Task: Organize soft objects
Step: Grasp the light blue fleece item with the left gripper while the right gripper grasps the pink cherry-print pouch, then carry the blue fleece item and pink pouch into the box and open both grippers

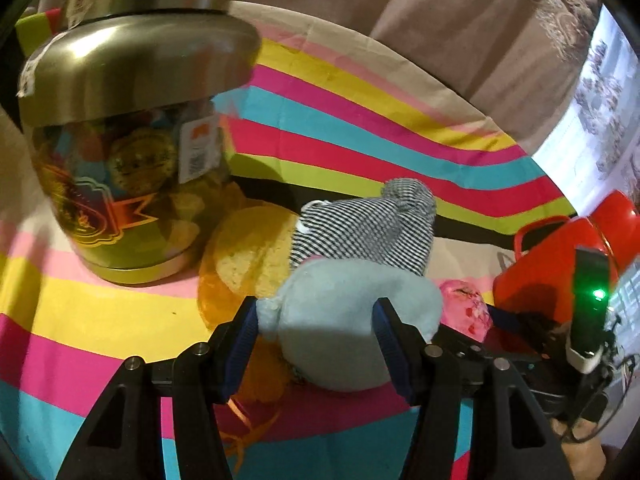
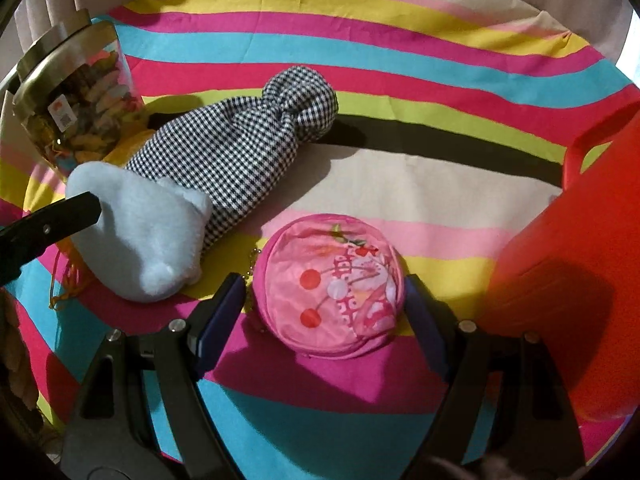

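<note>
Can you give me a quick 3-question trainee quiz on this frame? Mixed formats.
1. True or false: the blue plush toy lies between the fingers of the left claw.
2. Multiple choice: what sits between the fingers of the right claw? A) the checked fabric bundle B) the round pink pouch C) the candy jar
3. Fill in: the red container stands at the ____ edge of the right wrist view.

Key: 1 true; 2 B; 3 right. Both claws straddle their items on the striped cloth, but whether the pads press on them cannot be told.
</note>
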### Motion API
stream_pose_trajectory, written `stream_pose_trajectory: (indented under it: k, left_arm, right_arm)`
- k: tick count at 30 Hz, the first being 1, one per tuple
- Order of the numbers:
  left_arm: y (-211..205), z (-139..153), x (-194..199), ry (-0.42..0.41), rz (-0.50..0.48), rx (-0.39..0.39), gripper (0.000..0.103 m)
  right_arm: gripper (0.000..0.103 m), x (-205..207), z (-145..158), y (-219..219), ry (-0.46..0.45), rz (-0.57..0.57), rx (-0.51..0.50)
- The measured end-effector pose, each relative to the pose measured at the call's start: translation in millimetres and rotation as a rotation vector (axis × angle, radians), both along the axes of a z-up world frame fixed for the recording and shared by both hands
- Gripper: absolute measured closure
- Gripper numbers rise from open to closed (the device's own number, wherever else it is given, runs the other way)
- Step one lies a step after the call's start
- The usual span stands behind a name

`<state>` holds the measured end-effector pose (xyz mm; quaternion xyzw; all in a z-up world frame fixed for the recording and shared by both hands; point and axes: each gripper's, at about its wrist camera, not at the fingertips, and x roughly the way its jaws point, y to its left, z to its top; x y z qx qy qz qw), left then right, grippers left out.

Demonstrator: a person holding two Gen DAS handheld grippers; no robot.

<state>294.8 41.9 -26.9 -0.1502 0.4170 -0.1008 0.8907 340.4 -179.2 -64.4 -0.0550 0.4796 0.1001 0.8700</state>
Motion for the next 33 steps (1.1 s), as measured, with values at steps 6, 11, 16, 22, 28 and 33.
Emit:
stream_pose_trajectory:
  k: [6,11,16,22,28,33]
  left_arm:
    - [-12.3,7.9,-10.8,-0.017,-0.073,0.001,0.064]
    - [-17.4,9.0,-30.6,-0.008,-0.120,-0.013,0.071]
    - [-24.7,11.2,-44.4,0.003,-0.140,-0.008,0.078]
    - [-24.7,14.7,-60.5,0.016,-0.117,-0.029,0.082]
    - [-19.7,24.2,-74.0,0.006,-0.087,-0.074,0.083]
    - [-23.3,37.3,-88.3,-0.017,-0.085,-0.089,0.083]
  right_arm:
    - [0.023,-2.5,-1.0,0.6,-0.010,0.014,-0.013]
    - [0.028,-9.4,0.2,-0.5,-0.020,0.021,-0.017]
    - [0.028,-21.7,2.0,-1.0,-0.024,0.038,-0.023]
    - [0.028,-40.2,9.0,-3.2,-0.037,0.057,-0.035]
    - [0.028,-58.2,20.1,-11.5,-0.049,0.046,-0.024]
    - [0.028,-76.3,36.4,-17.8,-0.073,0.034,-0.017]
